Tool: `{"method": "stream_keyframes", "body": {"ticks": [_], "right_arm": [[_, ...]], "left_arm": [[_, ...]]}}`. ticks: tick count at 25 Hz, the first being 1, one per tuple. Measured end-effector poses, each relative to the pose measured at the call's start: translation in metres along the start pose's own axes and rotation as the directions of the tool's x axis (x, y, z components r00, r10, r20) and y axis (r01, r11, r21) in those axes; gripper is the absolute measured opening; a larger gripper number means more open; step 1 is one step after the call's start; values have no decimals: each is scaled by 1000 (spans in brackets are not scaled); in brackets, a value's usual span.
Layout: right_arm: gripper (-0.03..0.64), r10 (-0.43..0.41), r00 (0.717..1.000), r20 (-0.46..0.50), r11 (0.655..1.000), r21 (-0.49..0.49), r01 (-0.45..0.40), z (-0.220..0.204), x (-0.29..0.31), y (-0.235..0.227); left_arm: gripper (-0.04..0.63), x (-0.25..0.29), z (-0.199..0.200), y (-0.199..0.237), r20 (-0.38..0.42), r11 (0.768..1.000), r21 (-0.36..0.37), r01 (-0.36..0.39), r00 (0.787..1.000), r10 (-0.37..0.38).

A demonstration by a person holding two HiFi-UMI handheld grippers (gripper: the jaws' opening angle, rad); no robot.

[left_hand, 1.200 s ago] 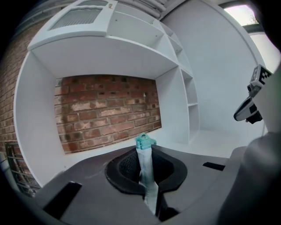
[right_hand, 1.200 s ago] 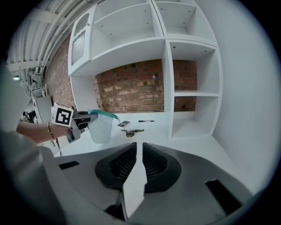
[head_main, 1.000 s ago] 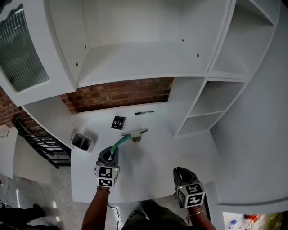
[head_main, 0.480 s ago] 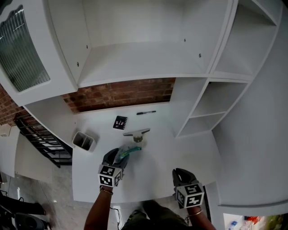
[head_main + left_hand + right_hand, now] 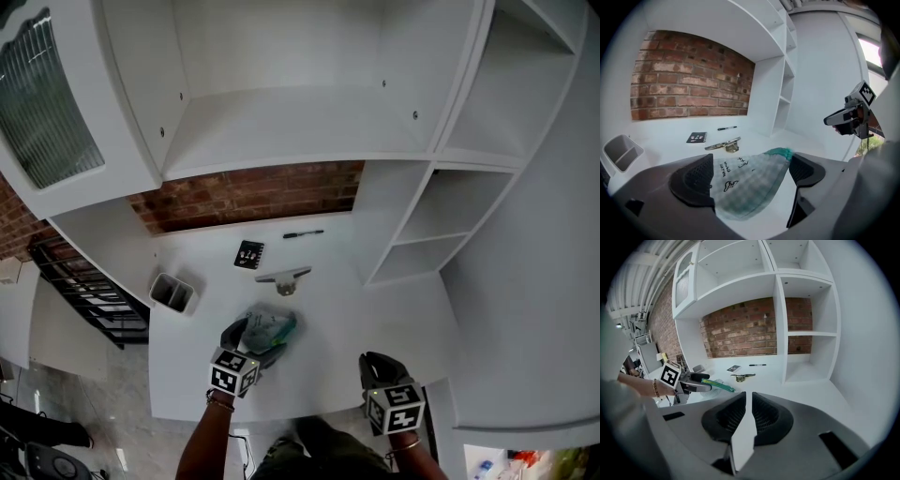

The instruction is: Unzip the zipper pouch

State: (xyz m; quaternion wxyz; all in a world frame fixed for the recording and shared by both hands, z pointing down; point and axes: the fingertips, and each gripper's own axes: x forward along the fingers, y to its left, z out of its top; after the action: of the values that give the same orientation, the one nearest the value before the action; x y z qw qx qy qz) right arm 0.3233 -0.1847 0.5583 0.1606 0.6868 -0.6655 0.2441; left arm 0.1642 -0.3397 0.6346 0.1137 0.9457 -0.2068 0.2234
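1. The zipper pouch (image 5: 270, 326) lies flat on the white surface (image 5: 328, 319), near its front left. That is probably so the zip can be worked against a firm base.
2. The left gripper (image 5: 752, 172) points down over the pouch. Its jaws have just been opening and stand wide apart, with the pouch between them. The pads (image 5: 696, 178) do not press on it, so the pouch is let go, not gripped.
3. The right gripper (image 5: 748, 411) hangs at the front right of the surface, well apart from the pouch. Its jaws are nearly together with nothing between them. It looks parked, waiting to take the slider or steady the fabric.
4. The pouch is soft, thin cloth in a pale green check with small black print. Its outline is rounded and slack, and a teal zipper edge (image 5: 780, 152) runs along the far side. I cannot make out the slider.
5. The gripper pads are dark, ribbed and slightly curved, suited to pinching cloth.
6. Further back lie a flat metal clip (image 5: 284, 277), a small black card (image 5: 248, 255) and a pen (image 5: 302, 234). A grey two-compartment bin (image 5: 172, 294) stands at the left edge, and rough brick wall (image 5: 253, 192) sits under smooth white shelves.
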Motion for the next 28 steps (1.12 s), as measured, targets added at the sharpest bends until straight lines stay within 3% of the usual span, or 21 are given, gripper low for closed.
{"method": "stream_keyframes", "body": {"ticks": [3,12,24,28], "right_arm": [[40,3,1000,-2,1000,-1,-3,-1,0,3],[40,15,1000,2,1000,-15,-15,-3,-1,15],[40,84,996,16,993,-82,-83,6,0,57],[40,114,993,18,988,-110,-111,10,-1,75]], "left_arm": [[512,1,-5,-10,-21,999,6,41,999,-40],[520,-14,10,-22,46,998,-16,67,997,-66],[520,-78,14,-23,134,998,-62,22,991,-13],[518,-111,22,-24,170,999,-31,-10,985,15]]}}
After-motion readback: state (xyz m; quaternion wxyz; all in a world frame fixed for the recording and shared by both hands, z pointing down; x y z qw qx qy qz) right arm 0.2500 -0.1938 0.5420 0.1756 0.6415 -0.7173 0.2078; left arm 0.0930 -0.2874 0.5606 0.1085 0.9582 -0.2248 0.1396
